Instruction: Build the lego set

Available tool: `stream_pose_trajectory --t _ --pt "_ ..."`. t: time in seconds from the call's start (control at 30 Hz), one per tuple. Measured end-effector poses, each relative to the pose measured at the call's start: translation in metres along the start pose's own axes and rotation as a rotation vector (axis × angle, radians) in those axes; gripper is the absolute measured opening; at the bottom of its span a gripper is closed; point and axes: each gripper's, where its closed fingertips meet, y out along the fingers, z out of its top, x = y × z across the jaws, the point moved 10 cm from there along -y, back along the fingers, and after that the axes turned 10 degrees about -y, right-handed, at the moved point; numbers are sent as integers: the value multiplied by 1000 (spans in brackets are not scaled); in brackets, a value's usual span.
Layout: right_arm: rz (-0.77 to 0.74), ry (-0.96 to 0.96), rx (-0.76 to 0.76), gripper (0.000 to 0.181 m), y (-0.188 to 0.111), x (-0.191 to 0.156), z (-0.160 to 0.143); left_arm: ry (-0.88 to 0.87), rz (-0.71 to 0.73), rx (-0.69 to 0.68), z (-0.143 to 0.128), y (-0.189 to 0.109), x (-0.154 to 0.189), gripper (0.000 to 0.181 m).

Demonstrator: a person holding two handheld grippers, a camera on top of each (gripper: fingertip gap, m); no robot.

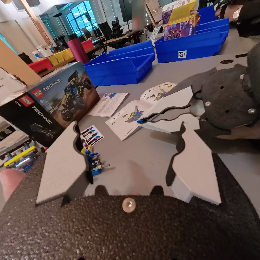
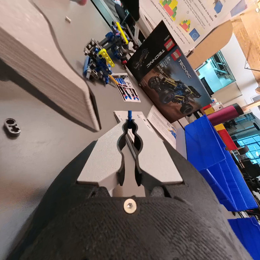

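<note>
The right grey-fingered tongs (image 2: 130, 122) pinch a small blue plastic pin (image 2: 129, 115) at their tips, over the open white instruction booklet (image 1: 126, 125). The left tongs (image 1: 126, 154) stand wide apart, holding nothing, above the grey table (image 1: 133, 161). Just beside their left finger sits the blue-and-yellow half-built model (image 2: 98, 63), with the striped sticker sheet (image 2: 127, 90) and the buggy-printed set box (image 2: 171, 84) beyond.

Right tongs (image 2: 130, 123) pinching blue pin (image 2: 129, 118), above open manual (image 2: 135, 119)
</note>
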Motion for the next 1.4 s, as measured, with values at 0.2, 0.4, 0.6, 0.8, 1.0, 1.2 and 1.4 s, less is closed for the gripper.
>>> stream_pose_trajectory --t 0.2,0.4,0.6,0.8,1.0,1.2,1.4 --pt "-18 -33 -62 2 5 -1 -3 -24 -77 -41 -1 2 13 121" --pt "-3 -82 -96 2 9 -5 -3 80 -5 -20 -2 -1 16 96" --pt "-1 -96 -90 2 9 -6 -2 -34 -122 79 2 -7 18 69" --pt "5 -90 -74 2 8 -6 -1 -102 -222 143 4 -12 17 18" --pt "-7 -89 -60 3 7 -5 -1 -103 -122 304 12 -21 12 38" --pt "8 -95 -59 2 7 -7 0 -21 -79 252 9 -16 17 80" --pt "-7 -134 -48 3 6 -9 3 -56 -82 255 8 -18 13 61"
